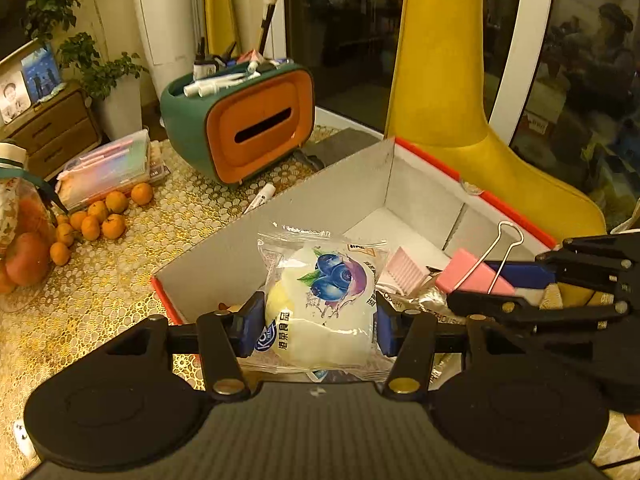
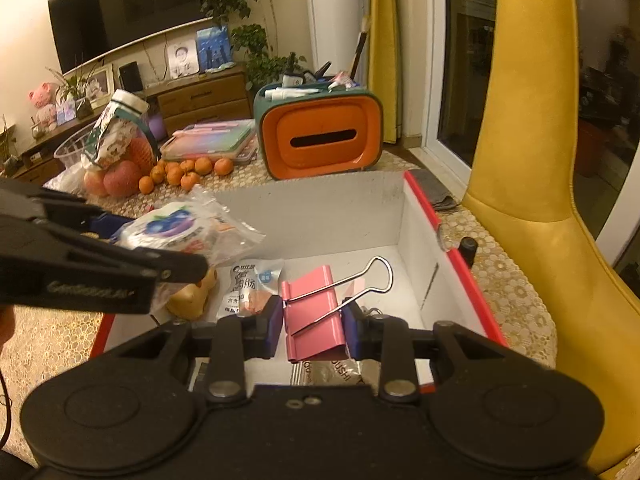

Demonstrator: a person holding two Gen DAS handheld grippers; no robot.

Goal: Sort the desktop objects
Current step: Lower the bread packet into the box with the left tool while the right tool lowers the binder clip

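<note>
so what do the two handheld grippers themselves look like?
Both the left gripper and the right gripper have matte black plastic bodies, silver pivot rivets on the linkage arms, round black discs either side and blue pads on the fingers. The left's side carries faint raised lettering.

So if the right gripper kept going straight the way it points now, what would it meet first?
Probably the bare white floor of the box; the right gripper already holds the pink binder clip above it. Depth is uncertain.

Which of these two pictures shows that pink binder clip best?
The right wrist view: the pink binder clip sits centred between the right gripper pads. The left wrist view shows it smaller, near the right edge.
</note>
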